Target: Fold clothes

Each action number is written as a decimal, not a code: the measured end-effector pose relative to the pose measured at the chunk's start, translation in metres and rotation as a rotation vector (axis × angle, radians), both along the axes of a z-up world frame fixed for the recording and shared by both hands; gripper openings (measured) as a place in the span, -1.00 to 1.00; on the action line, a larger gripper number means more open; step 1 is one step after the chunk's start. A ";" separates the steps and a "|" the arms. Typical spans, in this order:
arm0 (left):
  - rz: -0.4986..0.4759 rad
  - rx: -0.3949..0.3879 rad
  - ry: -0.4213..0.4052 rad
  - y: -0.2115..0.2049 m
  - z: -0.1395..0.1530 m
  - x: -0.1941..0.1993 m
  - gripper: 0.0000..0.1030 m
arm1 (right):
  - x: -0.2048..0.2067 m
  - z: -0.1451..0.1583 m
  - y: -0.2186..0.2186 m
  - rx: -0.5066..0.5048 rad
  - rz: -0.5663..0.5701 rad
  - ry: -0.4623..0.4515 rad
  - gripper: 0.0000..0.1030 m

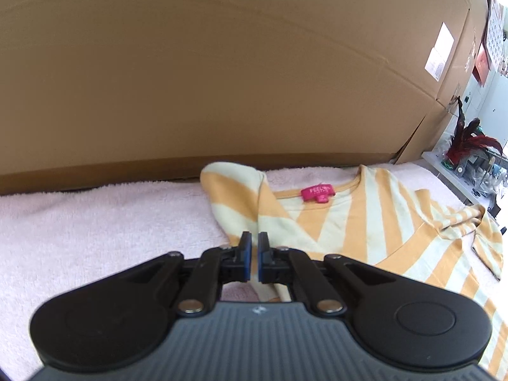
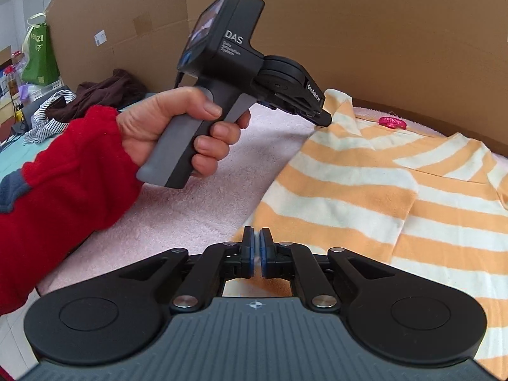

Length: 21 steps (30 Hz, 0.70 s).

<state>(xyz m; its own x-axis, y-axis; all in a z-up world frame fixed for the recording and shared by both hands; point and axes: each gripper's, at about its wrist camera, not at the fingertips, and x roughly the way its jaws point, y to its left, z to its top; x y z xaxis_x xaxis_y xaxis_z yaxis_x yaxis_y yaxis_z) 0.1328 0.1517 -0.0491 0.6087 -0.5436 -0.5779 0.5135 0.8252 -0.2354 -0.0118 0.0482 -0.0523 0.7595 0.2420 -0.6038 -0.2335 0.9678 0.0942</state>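
Striped T-shirt (image 1: 365, 222) spread on pink towel (image 1: 95, 222); left claw (image 1: 254, 254) closed at sleeve edge, grip unclear. Right view: right claw (image 2: 256, 250) nearly closed over hem; hand (image 2: 177, 127) holding left claw.

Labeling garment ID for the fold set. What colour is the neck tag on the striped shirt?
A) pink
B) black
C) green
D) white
A: the neck tag sewn inside the collar of the orange-and-cream striped shirt is bright pink in both wrist views.
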 end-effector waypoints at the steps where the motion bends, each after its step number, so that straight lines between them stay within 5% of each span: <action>1: 0.001 -0.002 0.000 0.000 0.000 0.000 -1.00 | -0.003 0.003 -0.002 0.017 -0.004 -0.005 -0.62; 3: 0.002 -0.003 0.003 0.001 -0.001 0.001 -1.00 | -0.011 0.009 -0.003 0.031 -0.001 -0.008 -0.34; 7: -0.002 0.002 0.019 0.000 -0.003 0.003 -1.00 | -0.031 0.007 0.012 -0.051 0.086 0.022 -0.32; 11: -0.002 0.017 0.008 -0.002 -0.003 0.002 -1.00 | -0.047 -0.006 0.027 -0.180 0.098 -0.041 -0.32; 16: 0.019 0.042 -0.017 -0.004 0.000 0.000 -1.00 | -0.045 -0.002 0.024 -0.163 0.076 -0.064 -0.99; 21: 0.046 0.061 -0.043 0.002 0.007 -0.001 -1.00 | -0.055 0.006 0.026 -0.153 0.125 -0.077 -0.89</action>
